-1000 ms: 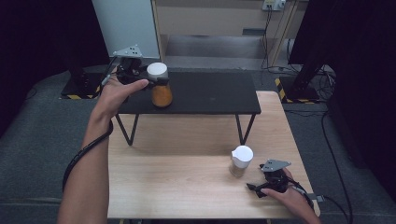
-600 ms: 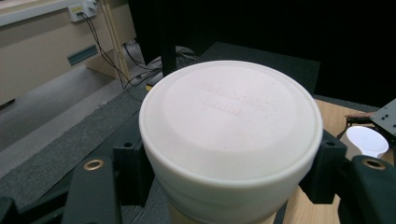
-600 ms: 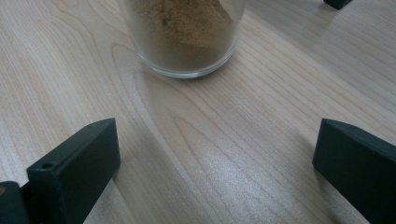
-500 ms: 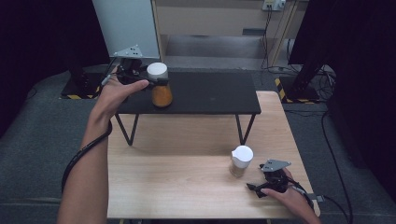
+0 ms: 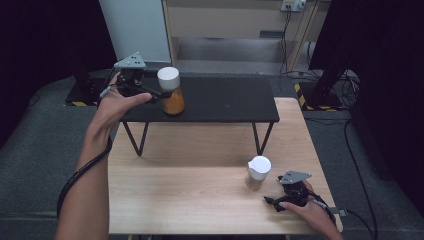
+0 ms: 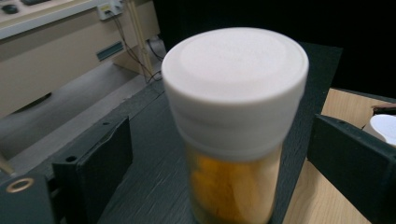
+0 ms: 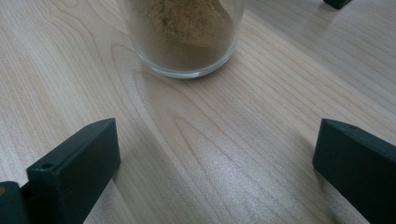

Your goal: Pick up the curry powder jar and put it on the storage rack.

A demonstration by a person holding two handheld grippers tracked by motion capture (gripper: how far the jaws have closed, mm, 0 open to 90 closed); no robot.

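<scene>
On the black shelf (image 5: 220, 102) above the wooden table (image 5: 200, 165) | orange jar (image 5: 173, 97) stands upright, your left gripper (image 5: 159, 94) just released, jaws flanking it | draw straight back without clipping it | brown jar (image 5: 258, 172) ahead of your open right gripper (image 5: 272, 202).

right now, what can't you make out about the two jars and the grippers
- Orange jar: its base is cut off by the bottom edge of the left gripper view; in the high view the left gripper covers its near side.
- Brown jar: its lid is cut off by the top edge of the right gripper view.
- Right gripper: too small in the high view to read its jaws.
- Jar contents: no labels legible.
</scene>
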